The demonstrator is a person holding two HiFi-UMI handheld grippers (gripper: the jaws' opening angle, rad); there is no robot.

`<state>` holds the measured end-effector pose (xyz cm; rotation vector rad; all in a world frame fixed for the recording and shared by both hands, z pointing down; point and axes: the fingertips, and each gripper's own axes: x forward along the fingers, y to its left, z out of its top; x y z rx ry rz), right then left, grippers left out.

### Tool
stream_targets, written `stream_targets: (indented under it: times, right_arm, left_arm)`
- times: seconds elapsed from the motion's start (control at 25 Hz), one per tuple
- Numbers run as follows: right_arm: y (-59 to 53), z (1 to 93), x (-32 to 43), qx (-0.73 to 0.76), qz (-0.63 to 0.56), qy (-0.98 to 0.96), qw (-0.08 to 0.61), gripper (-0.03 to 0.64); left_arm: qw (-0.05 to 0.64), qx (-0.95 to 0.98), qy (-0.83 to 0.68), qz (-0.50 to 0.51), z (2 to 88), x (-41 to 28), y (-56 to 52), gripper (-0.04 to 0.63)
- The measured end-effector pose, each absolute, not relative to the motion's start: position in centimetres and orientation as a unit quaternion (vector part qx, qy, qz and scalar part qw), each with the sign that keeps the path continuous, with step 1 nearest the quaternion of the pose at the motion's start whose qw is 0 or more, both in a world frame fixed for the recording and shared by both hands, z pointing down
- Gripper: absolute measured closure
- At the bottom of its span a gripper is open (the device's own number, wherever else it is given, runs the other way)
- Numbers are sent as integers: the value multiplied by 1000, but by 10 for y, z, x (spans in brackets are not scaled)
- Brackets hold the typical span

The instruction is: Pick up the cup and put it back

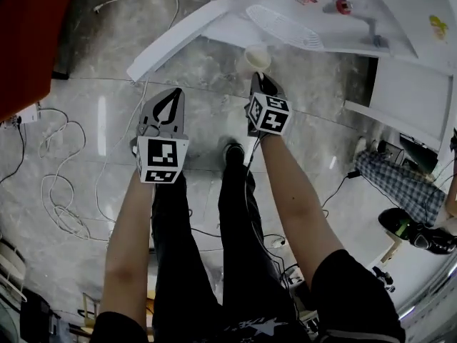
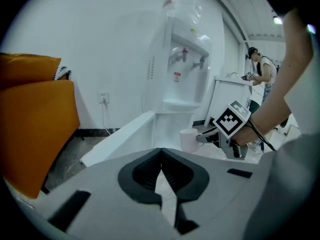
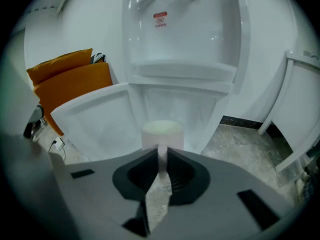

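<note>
A pale mug-like cup [image 1: 256, 56] hangs in front of the white water dispenser [image 1: 325, 13], low near its base. My right gripper [image 1: 259, 78] is shut on the cup's handle; in the right gripper view the handle [image 3: 162, 156] sits pinched between the dark jaws, with the cup body [image 3: 162, 133] just beyond. My left gripper [image 1: 170, 95] is to the left of the cup, apart from it, its jaws shut on nothing. In the left gripper view, the left gripper [image 2: 161, 156] has the cup [image 2: 188, 139] and the right gripper [image 2: 207, 137] ahead of it to the right.
A long white board [image 1: 178, 38] leans by the dispenser. Orange cushions [image 2: 35, 114] stand at the left. Loose cables [image 1: 61, 184] lie on the marble floor, and shoes [image 1: 418, 233] at the right. A white cabinet [image 1: 410, 84] is right of the dispenser; a person [image 2: 260, 69] stands behind.
</note>
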<state>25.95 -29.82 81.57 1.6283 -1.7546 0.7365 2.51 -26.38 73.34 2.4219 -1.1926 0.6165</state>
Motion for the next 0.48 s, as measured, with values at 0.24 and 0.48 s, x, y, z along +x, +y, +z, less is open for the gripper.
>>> stream_targets:
  times: [0.24,0.48]
  right_arm:
    - [-361,889,292,615,265,-677,305,572]
    - [-426,936,313,627,235,-685,286,572]
  left_arm:
    - [185,845,-459,203,799,52,-286,586]
    - [178,841,-477,184,851,71,-307,586]
